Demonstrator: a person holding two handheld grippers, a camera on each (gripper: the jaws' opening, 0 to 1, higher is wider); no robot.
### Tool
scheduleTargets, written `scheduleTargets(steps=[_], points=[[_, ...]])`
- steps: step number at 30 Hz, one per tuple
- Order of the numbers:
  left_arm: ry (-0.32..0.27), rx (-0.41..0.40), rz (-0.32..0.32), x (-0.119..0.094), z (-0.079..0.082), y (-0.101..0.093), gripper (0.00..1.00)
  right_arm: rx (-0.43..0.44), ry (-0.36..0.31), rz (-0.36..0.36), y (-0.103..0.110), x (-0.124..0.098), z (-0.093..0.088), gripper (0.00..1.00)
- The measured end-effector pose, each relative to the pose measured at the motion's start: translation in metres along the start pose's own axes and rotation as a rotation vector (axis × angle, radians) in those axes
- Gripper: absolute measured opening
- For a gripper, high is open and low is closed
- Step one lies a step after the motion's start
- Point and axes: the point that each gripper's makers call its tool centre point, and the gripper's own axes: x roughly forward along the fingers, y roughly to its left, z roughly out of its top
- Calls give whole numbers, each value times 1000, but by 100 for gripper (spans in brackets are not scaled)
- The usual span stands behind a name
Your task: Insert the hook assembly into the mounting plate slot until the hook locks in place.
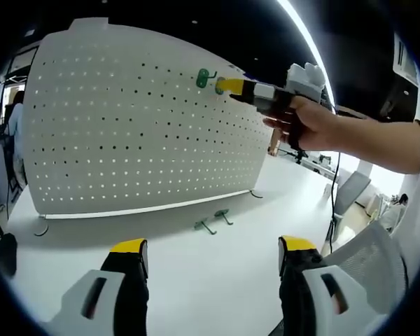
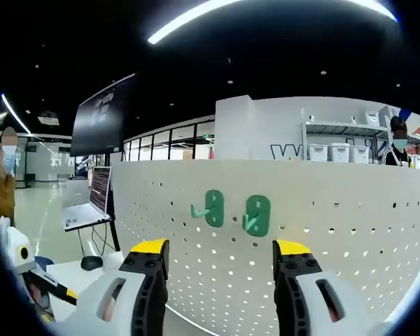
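Observation:
A white pegboard (image 1: 126, 119) stands upright on the white table (image 1: 196, 280). In the left gripper view one green hook (image 1: 205, 78) sits high on the board, and my right gripper (image 1: 229, 85), held in a hand, has its yellow tips just to the right of it. Two loose green hooks (image 1: 213, 221) lie on the table by the board's foot. My left gripper (image 1: 213, 245) is open and low over the table, holding nothing. In the right gripper view two green hooks (image 2: 213, 208) (image 2: 256, 214) hang side by side on the pegboard (image 2: 350, 210), just above my open right gripper (image 2: 221, 247).
A laptop (image 2: 84, 210) on a stand and a mouse (image 2: 91, 262) sit left of the board. Shelves with white bins (image 2: 336, 150) stand behind it. A mesh chair (image 1: 378, 245) is at the table's right side. A person (image 2: 3, 178) stands far left.

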Motion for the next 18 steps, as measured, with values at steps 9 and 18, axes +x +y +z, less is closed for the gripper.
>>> scheduleTargets(steps=[9, 18], points=[[11, 8, -5, 0, -1, -2, 79, 1, 4, 37, 5, -4, -4, 62], [12, 7, -3, -1, -2, 0, 79, 3, 19, 47, 3, -21, -14, 64]])
